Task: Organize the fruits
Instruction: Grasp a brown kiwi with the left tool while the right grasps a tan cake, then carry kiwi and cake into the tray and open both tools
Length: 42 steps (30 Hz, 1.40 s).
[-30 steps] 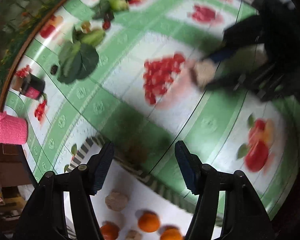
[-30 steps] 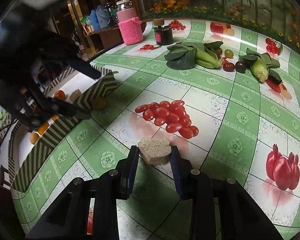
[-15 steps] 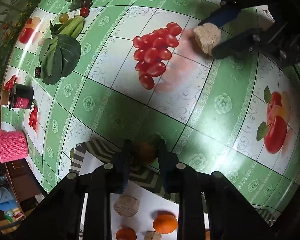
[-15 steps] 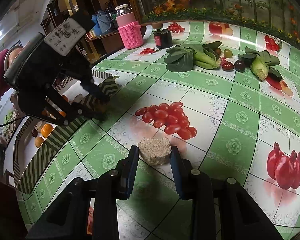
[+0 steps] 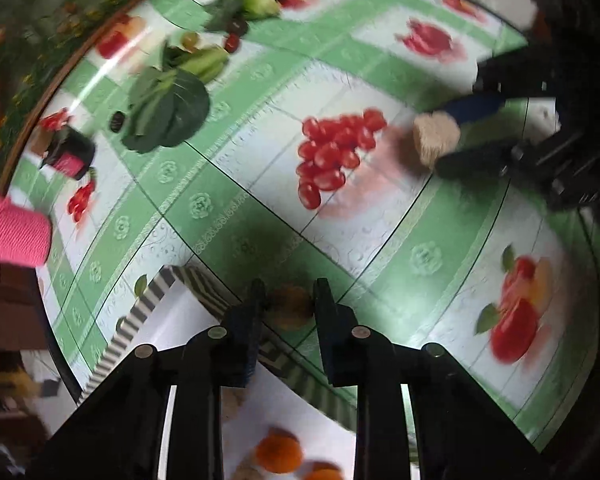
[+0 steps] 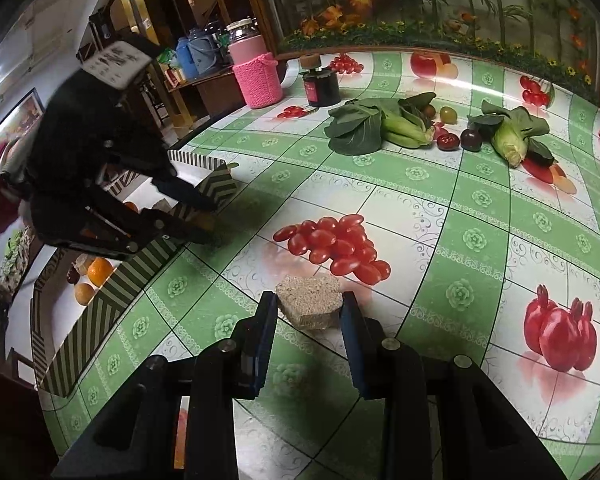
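left hand-held gripper (image 5: 288, 304): we have it clamped on a small brown round fruit (image 5: 290, 306) above the striped box (image 5: 156, 300) rim | right hand-held gripper (image 6: 309, 312): closed on a tan crumbly block (image 6: 310, 306) resting on the tabletop (image 6: 440, 208) | handling: we judge the fruit light, firm, roll-prone; grip its widest middle

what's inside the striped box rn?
In the striped box: oranges, a dark round fruit and a tan lump. The left gripper covers the rest of the interior.
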Available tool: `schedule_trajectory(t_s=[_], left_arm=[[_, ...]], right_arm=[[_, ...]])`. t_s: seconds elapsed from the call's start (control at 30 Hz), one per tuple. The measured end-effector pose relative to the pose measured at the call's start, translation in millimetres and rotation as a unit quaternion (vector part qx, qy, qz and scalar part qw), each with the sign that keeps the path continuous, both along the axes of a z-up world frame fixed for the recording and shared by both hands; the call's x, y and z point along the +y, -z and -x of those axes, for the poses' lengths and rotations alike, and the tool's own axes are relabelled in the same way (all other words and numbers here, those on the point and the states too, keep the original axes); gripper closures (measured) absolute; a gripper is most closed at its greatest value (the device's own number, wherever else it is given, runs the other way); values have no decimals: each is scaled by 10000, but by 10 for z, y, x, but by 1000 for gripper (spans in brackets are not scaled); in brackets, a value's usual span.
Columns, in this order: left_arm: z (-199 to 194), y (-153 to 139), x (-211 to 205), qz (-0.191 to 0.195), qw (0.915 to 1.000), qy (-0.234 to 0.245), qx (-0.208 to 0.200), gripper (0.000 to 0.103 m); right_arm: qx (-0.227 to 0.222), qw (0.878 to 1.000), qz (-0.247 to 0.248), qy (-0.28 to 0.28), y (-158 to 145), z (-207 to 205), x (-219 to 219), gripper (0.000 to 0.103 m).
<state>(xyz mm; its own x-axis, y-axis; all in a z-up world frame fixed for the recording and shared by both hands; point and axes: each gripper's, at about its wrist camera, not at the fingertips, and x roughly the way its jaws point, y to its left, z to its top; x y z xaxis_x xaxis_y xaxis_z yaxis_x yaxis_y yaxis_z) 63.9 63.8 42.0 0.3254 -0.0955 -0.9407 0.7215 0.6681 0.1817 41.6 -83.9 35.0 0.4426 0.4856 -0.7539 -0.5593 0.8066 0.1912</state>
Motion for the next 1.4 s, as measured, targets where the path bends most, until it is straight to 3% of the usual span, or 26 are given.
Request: schedule_trajectory(t_s=[0.13,0.23,0.37,0.67,0.8,0.97,1.4], left_arm=[[144,-123,72,463,9977,-496,-91,81],[237,-180,225,822,9909,-1065,-57,81],[394,-208,363,979,9828,-1551,-203,81],[776,-290,806,1578,9579,-2384,-267,81],[929,-354,1086,1891,9420,-2761,-257,81],[1222,-363,1342,1964,9312,-3049,-356,81],[1716,-121,1619,1620,9176,-3590,-546,81]], right_arm=[[-23,9998,69,187,-36,43,44,70],[-95,9996,78,253,-79,108,117,70],[-158,9997,64,180,-121,226,258,70],[-279,9995,-24,-119,-264,491,581,70],[-340,9990,-43,-298,-322,599,749,70],[-383,9977,-50,-561,-363,706,995,70],[-296,9916,21,-1259,-301,782,1741,70]])
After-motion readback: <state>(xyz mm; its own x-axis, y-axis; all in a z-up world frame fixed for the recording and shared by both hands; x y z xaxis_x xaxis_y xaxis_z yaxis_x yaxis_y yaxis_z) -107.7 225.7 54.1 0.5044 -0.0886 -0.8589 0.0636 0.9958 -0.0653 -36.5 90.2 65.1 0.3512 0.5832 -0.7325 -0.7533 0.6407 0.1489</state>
